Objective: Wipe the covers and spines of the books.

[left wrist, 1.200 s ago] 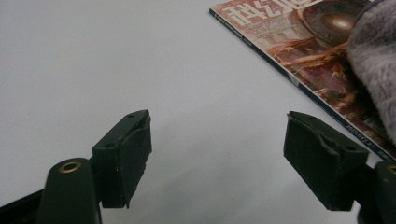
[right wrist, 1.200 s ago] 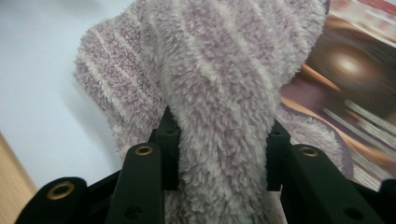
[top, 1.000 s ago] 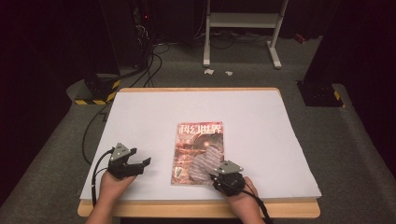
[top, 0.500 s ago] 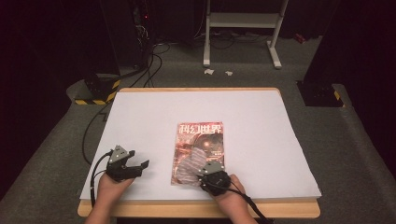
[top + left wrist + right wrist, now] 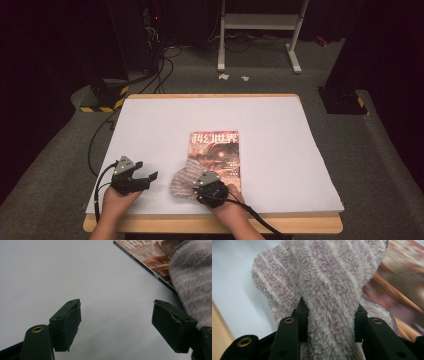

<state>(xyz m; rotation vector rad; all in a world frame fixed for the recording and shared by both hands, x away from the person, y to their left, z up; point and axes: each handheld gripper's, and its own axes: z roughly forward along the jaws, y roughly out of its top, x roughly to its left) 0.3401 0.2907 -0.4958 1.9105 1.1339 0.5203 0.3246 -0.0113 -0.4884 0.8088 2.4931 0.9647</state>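
As your right tongs, clamped on the fuzzy cloth, have slid left off the magazine, your left tongs wait open.

Left gripper fingers spread; right gripper fingers clamped.

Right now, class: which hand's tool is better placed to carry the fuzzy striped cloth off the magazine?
The right. The right tool is already clamped on the cloth at the magazine's near-left corner. The left tool is open beside it, holding nothing.
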